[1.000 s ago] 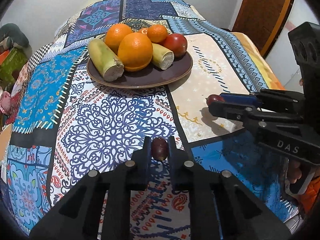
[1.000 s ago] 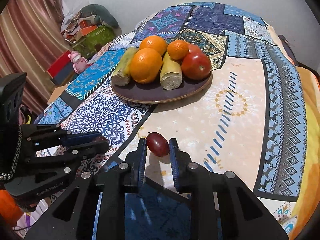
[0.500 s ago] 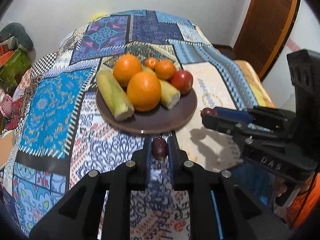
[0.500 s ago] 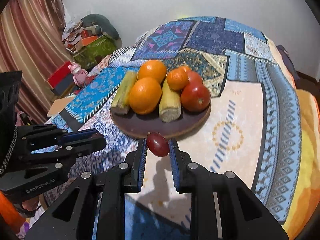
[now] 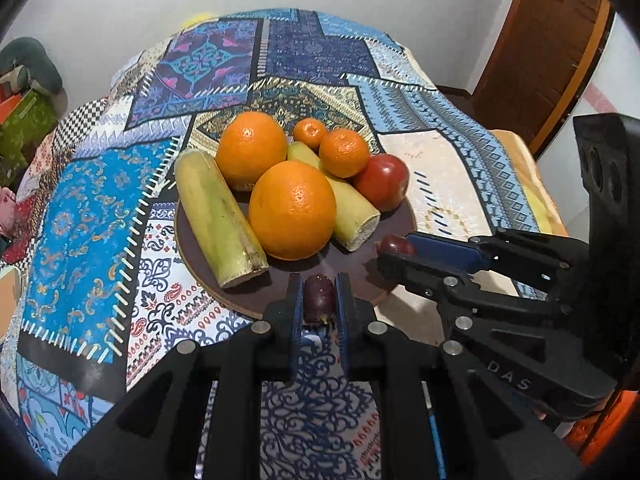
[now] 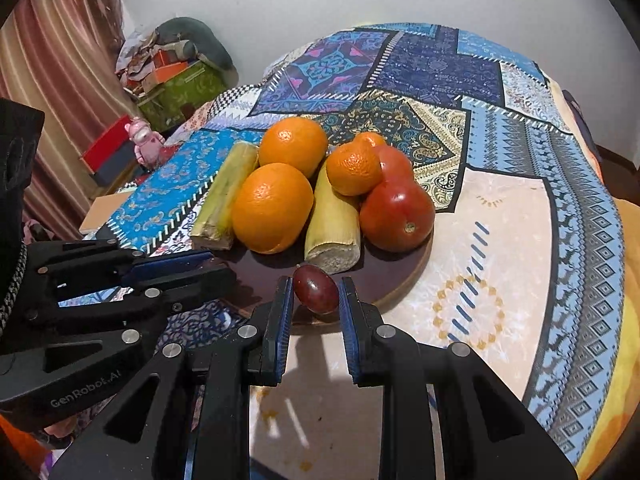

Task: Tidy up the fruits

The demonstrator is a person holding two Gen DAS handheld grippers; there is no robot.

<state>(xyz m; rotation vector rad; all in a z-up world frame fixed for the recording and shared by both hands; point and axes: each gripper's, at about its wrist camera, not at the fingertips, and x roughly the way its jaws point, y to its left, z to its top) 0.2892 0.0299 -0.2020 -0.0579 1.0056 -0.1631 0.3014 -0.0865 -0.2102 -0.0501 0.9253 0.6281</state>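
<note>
A dark brown plate [image 5: 192, 236] [image 6: 404, 276] on the patterned cloth holds oranges [image 5: 292, 210] [image 6: 272, 208], two cut green stalk pieces [image 5: 218, 216] [image 6: 332, 220] and a red tomato [image 5: 382, 182] [image 6: 396, 210]. My left gripper [image 5: 319, 298] is shut on a dark red grape [image 5: 319, 298] over the plate's near rim. My right gripper [image 6: 314, 294] is shut on another dark red grape [image 6: 316, 289], also over the near rim. The right gripper shows in the left wrist view [image 5: 394, 252], its grape [image 5: 394, 245] at the tip. The left gripper shows in the right wrist view [image 6: 216, 268]; its grape is hidden there.
A patchwork cloth [image 5: 100, 208] [image 6: 520, 208] covers the round table. A wooden door [image 5: 548, 40] stands at the right. Boxes, a pink toy [image 6: 140, 140] and a curtain [image 6: 48, 80] lie beyond the table's left side. The two grippers are close together.
Both grippers have moved forward with their grapes, from over the cloth to over the plate's near rim. Both stay shut.
</note>
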